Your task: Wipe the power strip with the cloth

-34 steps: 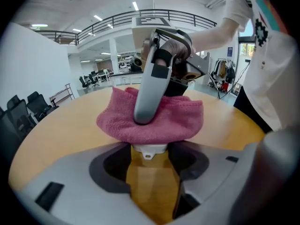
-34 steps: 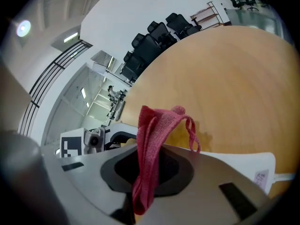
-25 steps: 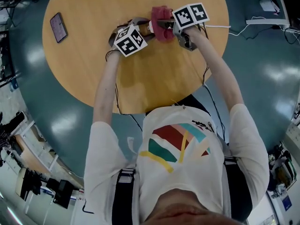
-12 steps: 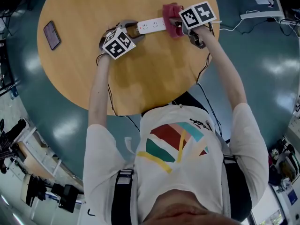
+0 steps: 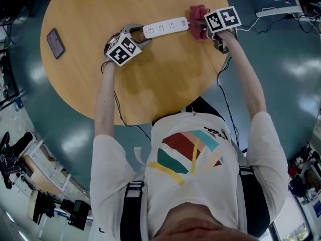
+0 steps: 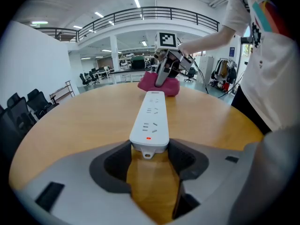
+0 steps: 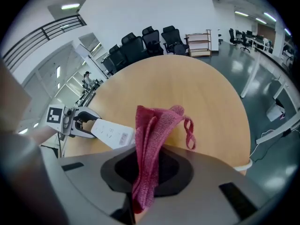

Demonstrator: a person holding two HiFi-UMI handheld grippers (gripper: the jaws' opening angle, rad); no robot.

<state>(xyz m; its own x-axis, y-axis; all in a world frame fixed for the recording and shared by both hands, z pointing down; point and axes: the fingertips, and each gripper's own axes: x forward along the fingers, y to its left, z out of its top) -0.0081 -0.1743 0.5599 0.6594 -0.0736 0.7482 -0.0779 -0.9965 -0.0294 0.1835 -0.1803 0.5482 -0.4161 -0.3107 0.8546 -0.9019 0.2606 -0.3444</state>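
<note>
Upper middle of frame, on desk (image 5: 150,84) | power strip (image 5: 165,27): long axis left-right | left end: clamped in left claw (image 6: 149,146) | right end: meets cloth (image 5: 198,15), pinched in right claw (image 7: 147,165)

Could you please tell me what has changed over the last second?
The right gripper, shut on the cloth, slid along the strip away from the left gripper to the strip's far end, uncovering most of its top. The left gripper stayed clamped on the near end, and the strip and the phone kept their places on the table.
</note>
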